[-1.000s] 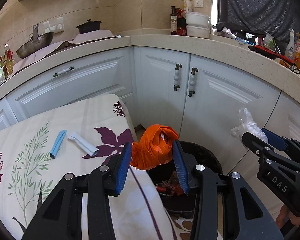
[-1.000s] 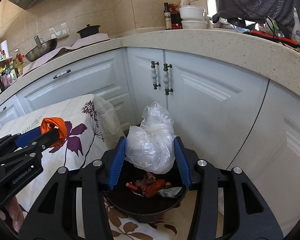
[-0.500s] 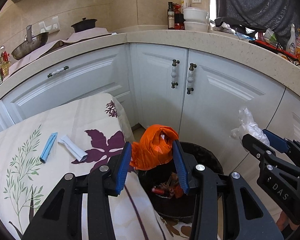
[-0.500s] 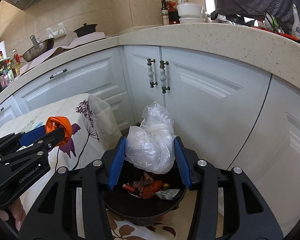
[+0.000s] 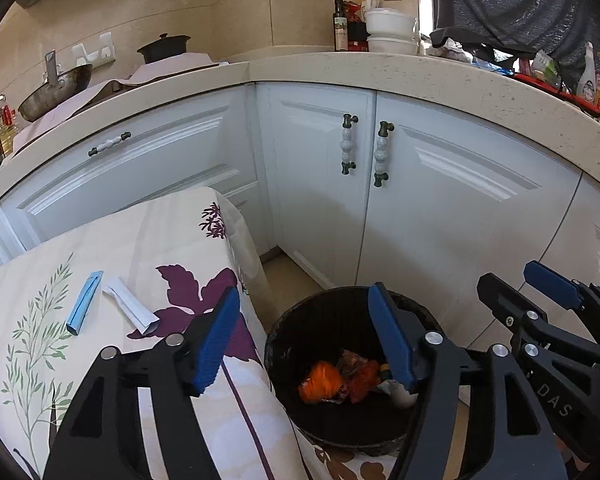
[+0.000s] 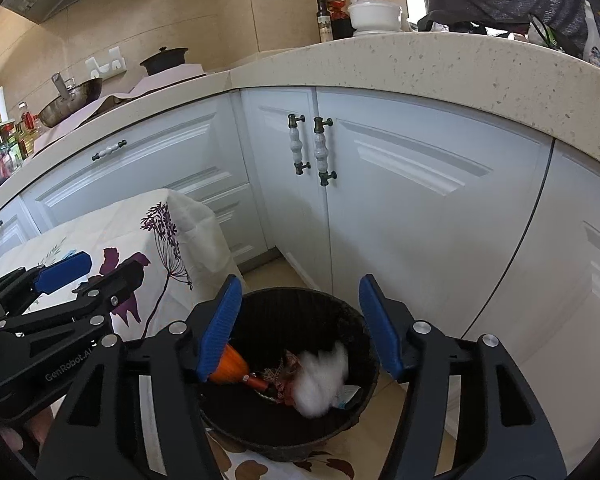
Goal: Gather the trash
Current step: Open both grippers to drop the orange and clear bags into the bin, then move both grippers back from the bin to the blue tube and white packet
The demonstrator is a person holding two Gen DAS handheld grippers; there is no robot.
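Observation:
A black trash bin point(image 5: 288, 328) point(image 6: 356, 320) stands on the floor by the white cabinets. My left gripper point(image 5: 306, 340) is open and empty above it. The orange bag point(image 5: 320, 384) point(image 6: 230, 366) lies inside the bin among other trash. My right gripper point(image 6: 300, 324) is open and empty over the bin; the blurred clear plastic bag point(image 6: 320, 380) is inside it. A blue wrapper point(image 5: 84, 302) and a white wrapper point(image 5: 130, 310) lie on the floral tablecloth point(image 5: 100, 360).
White cabinet doors with handles point(image 5: 364, 150) rise right behind the bin. The countertop point(image 6: 420, 64) overhangs above, holding a bottle point(image 5: 340, 24), bowls and a wok point(image 5: 56, 88). The table edge point(image 5: 252, 280) touches the bin's left side.
Both grippers have opened. The orange bag dropped from the left gripper and the clear plastic bag from the right gripper into the bin.

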